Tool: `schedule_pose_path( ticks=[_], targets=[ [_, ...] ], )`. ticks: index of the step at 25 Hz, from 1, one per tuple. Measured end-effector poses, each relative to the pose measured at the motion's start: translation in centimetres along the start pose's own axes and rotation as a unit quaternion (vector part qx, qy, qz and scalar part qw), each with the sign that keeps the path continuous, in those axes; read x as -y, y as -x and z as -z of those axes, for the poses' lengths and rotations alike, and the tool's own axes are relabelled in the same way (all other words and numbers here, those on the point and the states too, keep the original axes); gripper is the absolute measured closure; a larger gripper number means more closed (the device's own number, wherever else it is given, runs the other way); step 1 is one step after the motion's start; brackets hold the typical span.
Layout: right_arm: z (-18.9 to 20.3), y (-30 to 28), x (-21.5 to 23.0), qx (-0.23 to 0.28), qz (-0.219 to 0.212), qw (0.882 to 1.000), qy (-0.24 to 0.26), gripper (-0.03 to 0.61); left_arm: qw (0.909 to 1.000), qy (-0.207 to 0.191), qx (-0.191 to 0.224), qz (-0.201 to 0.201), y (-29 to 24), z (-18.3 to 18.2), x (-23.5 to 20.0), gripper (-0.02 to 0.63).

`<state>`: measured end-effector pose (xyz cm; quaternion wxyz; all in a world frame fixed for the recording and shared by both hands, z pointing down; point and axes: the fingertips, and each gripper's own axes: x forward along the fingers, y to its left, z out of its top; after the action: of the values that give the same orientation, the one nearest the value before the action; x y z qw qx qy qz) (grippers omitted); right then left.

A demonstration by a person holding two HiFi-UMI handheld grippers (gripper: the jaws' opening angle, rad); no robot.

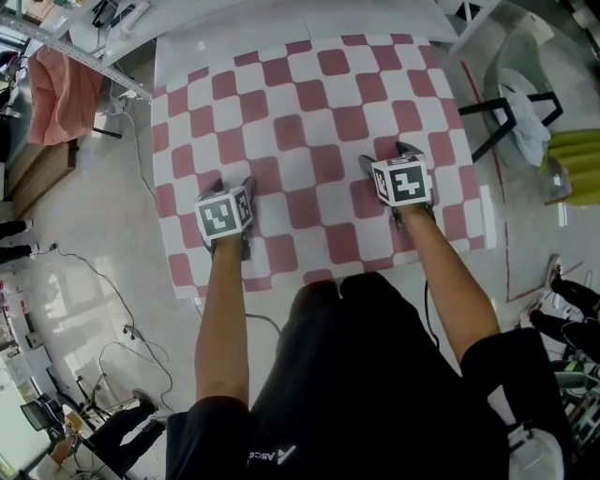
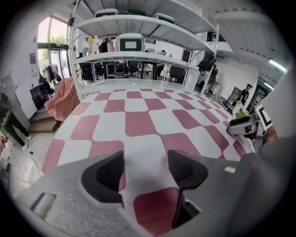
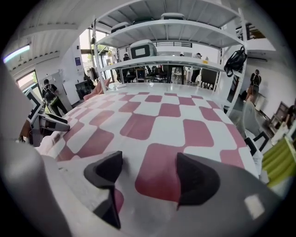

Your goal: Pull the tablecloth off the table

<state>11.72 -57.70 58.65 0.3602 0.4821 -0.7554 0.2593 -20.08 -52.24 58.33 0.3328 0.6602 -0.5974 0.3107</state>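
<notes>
**Q:** Which step is in hand?

**A:** The approach to the grasp. Your left gripper [image 1: 232,184] and right gripper [image 1: 387,155] are low over the near part of the tablecloth [image 1: 309,112], both tilted downward. Each pair of jaws stands wide apart. Only flat cloth shows between them and nothing is gripped. I cannot tell whether the pads touch the fabric.

**Q:** Cloth condition and place?

**A:** Dusty-red and white checks, spread smooth over the table [image 1: 234,28]. A bare white strip of tabletop shows at the far end. The near edge lies just ahead of your body.

**Q:** What does the next move call for?

**A:** My judgement: flat fabric gives the pads little to bite. Press down and close to gather a fold, or drop back to the near edge. Do the same on both sides, then draw the cloth toward yourself evenly so it does not skew.
</notes>
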Motion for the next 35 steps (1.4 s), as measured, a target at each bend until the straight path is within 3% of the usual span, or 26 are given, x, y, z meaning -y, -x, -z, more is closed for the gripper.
schedule_pose_path(
  ticks=[3, 7, 22, 30, 35],
  targets=[
    [-0.2, -0.1, 0.0, 0.001, 0.001, 1.000, 0.002, 0.218, 1.0000, 0.001, -0.005, 0.000, -0.2, -0.3, -0.2, 0.324],
    [-0.5, -0.4, -0.7, 0.014, -0.006, 1.000, 0.014, 0.270, 0.9999, -0.011, -0.004, 0.004, -0.4, -0.4, 0.1, 0.355],
    [-0.7, -0.7, -3.7, 0.000, -0.014, 0.999, 0.042, 0.563, 0.9961, -0.081, -0.003, 0.034, -0.7, -1.1, 3.0, 0.577],
    [-0.4, -0.2, -4.9, -0.006, -0.056, 0.998, 0.021, 0.571, 0.9953, -0.073, 0.017, 0.062, -0.2, -0.9, 4.5, 0.595],
    [0.1, 1.4, -5.5, 0.018, -0.093, 0.996, 0.007, 0.571, 0.9943, -0.069, 0.031, 0.074, 0.7, -0.3, 6.7, 0.597]
  ],
)
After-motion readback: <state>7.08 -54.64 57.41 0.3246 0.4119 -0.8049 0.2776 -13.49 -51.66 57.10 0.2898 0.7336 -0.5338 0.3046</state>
